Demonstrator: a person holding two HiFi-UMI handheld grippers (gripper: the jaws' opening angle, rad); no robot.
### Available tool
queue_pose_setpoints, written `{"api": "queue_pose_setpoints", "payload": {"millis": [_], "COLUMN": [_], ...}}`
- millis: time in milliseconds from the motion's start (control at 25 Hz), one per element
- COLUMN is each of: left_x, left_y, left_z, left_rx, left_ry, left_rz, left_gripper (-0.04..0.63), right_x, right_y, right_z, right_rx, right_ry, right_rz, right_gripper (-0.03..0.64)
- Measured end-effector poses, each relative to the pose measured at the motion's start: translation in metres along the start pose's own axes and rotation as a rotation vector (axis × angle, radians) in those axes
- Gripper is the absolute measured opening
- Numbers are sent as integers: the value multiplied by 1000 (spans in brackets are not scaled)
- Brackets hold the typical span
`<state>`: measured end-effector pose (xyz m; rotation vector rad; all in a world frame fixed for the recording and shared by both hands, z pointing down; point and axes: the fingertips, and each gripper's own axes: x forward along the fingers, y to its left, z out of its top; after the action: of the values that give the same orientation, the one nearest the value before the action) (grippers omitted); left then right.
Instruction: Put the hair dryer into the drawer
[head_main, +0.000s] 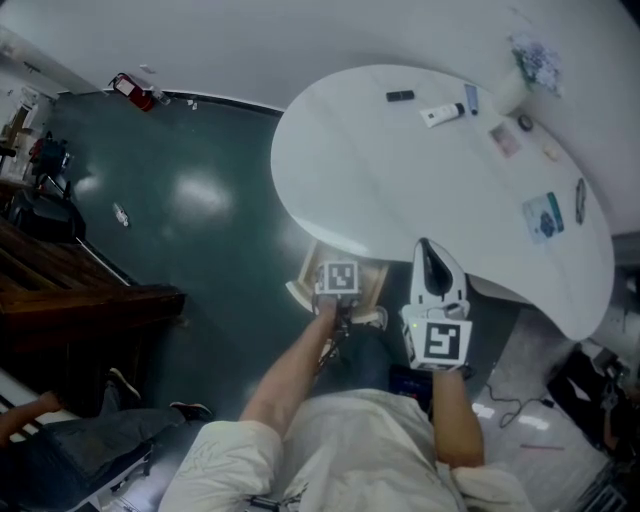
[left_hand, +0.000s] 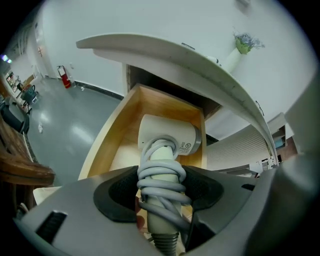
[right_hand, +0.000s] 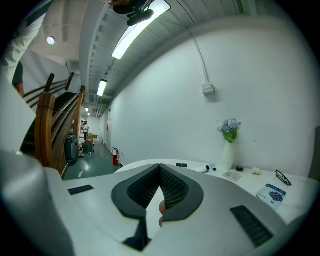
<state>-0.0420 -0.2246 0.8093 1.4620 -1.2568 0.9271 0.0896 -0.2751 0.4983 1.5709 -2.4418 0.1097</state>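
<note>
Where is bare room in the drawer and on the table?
The wooden drawer shows bare floor beside the white hair dryer clamped in the left gripper. The white rounded table is bare across its near left part; small items crowd its far right edge.

your left gripper (left_hand: 160, 200) has the white hair dryer with its cord wound round the handle (left_hand: 167, 142) between its jaws, over the open wooden drawer (left_hand: 122, 127), which juts out from under the white round table (head_main: 400, 190). your right gripper (head_main: 428, 258) sits just right of it, at the table's near edge. on the table's far side lie a black remote (head_main: 400, 96) and a white tube (head_main: 440, 115), with a white vase of flowers (head_main: 512, 90) standing to their right. a red fire extinguisher (head_main: 132, 92) stands on the floor far left, by the wall.
</note>
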Motion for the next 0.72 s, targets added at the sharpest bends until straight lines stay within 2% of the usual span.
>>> {"api": "queue_pose_setpoints", "payload": {"millis": [80,200,400,600,720], "left_x": [3,7,16,19,16], "left_y": [-2,-6,-11,-4,-2], "left_z": [-7,-2,-4,-6,-10], "left_rx": [-18,-15,-53,-99,-74], "left_ry": [39,20,29,43,57], "left_rz": [-9,-29,-72,-66,-41], "left_gripper": [265,265,265,267,265], "right_x": [0,1,2,1,2], "right_y": [-1,-2,1,1,2], "right_z": [-2,-3,-3,-1,-2], "right_rx": [1,-3,-5,0,-9], "right_ry": [4,8,6,11,15], "right_rz": [-2,-2,2,-2,-1], "right_gripper": [3,3,3,3,3]}}
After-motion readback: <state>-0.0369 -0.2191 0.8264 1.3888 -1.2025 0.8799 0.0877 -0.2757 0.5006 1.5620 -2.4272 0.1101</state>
